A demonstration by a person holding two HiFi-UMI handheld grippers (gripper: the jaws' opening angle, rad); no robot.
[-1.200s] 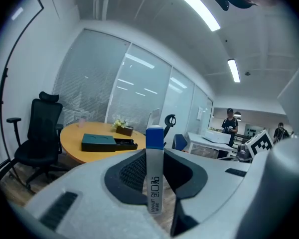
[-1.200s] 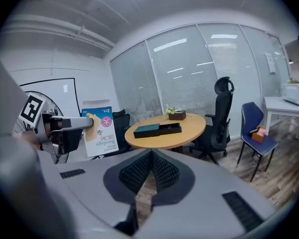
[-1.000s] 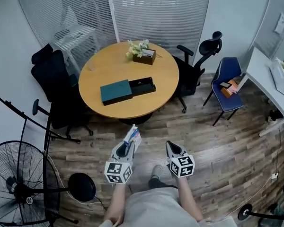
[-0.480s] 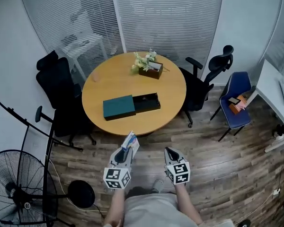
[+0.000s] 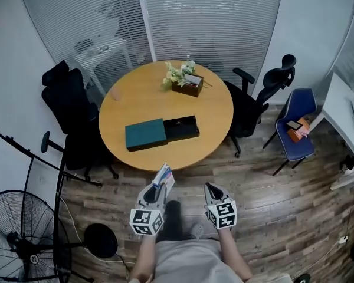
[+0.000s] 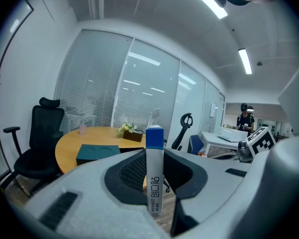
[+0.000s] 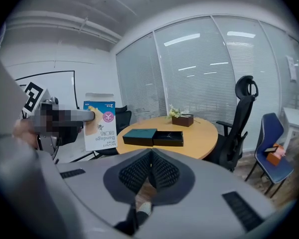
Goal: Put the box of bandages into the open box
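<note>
Bandage box (image 6: 154, 171) stands upright, pinched by its narrow sides between the jaws of the left tongs (image 5: 157, 186), above the floor just short of the round table (image 5: 212, 105). Right tongs (image 7: 150, 158) are closed together with nothing in them. The open box (image 5: 182, 127) lies on the table, its teal lid (image 5: 145, 134) touching its left end.

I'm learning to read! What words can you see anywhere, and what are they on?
"Bandage": upside down on the broad face of the box of bandages.
"HYNAUT": on that same face, and on the box's narrow side.
"创口贴": on the narrow side.
The box's smaller print is too small to read.
</note>
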